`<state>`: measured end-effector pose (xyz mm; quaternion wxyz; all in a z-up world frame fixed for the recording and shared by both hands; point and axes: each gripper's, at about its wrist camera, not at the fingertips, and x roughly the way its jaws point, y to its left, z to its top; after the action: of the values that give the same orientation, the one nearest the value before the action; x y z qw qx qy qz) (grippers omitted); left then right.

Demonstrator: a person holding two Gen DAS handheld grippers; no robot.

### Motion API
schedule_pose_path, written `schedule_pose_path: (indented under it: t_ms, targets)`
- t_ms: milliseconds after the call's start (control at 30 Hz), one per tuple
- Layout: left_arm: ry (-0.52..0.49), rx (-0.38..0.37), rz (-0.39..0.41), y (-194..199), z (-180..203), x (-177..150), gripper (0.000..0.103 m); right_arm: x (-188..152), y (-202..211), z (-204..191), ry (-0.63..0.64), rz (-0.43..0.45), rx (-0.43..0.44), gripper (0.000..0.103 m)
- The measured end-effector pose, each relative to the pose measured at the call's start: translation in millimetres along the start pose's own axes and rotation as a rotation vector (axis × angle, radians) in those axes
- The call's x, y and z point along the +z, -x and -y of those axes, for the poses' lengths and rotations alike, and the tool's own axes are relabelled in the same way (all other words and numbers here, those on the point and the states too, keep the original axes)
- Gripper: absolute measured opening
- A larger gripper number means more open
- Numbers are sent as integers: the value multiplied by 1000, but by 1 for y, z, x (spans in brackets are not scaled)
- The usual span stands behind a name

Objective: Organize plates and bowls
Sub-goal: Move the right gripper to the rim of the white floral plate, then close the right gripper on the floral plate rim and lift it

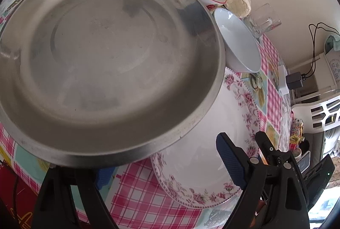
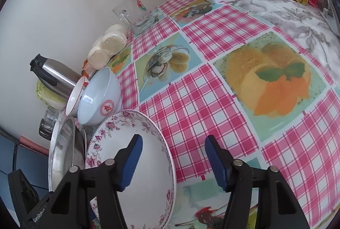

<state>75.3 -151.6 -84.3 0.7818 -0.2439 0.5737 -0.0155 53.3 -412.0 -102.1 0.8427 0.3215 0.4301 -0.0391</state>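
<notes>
**A:** What are you seeing from the left side?

**B:** I'm looking down at a wide, round stainless-steel plate, empty. It's overlapping the rim of a white round china plate with a pink floral border, which is also empty, on the pink-checked tablecloth with fruit pictures. My left gripper is standing with its fingers apart: one blue pad is hovering over the floral plate, the other is lying under the steel plate's near edge. I can't tell whether either pad is touching anything.

**A:** And the right?

**B:** My right gripper is straddling the floral plate's rim, one pad over the plate's white inside, the other over the tablecloth outside the rim. The fingers are part-way open and not pressing on the rim.

**A:** Bowls?

**B:** Just beyond the floral plate, a pale blue-white bowl with a red round emblem is leaning, empty. Behind it a white bowl with a thin red rim is tilting too. A clear glass mug is standing further off by the wall, nothing in it.
</notes>
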Motion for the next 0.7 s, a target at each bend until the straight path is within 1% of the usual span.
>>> schedule_pose_path:
  t_ms: [67, 133, 167, 233, 267, 300, 333, 467, 567, 633, 667, 700]
  targets:
    - [-3, 1, 9, -2, 0, 2, 85, 0, -1, 0, 3, 3, 11, 61]
    - [-15, 9, 19, -2, 1, 3, 80, 0, -3, -1, 8, 1, 22, 59]
    - [-21, 15, 24, -3, 2, 3, 78, -1, -4, -2, 13, -1, 30, 57]
    - [-31, 22, 35, -3, 4, 4, 65, -1, -7, -5, 22, -6, 44, 52]
    - [-33, 24, 38, -4, 4, 5, 62, -2, -8, -6, 27, -8, 46, 49]
    - [-32, 25, 42, -5, 5, 7, 55, -2, -9, -7, 33, -9, 48, 45]
    - [-29, 23, 44, -5, 4, 8, 51, -3, -10, -7, 37, -11, 50, 43]
    - [-12, 7, 53, -6, -1, 8, 43, -5, -14, -9, 45, -14, 68, 33]
    - [-9, 0, 54, -8, -5, 8, 31, -6, -16, -10, 52, -8, 57, 25]
    - [-8, 7, 60, -3, -13, 5, 25, -6, -16, -10, 54, -3, 40, 17]
    - [-9, 15, 64, -3, -13, 5, 23, -6, -16, -9, 49, -2, 47, 17]
    - [-9, 23, 66, -3, -13, 4, 20, -5, -16, -8, 43, -1, 51, 17]
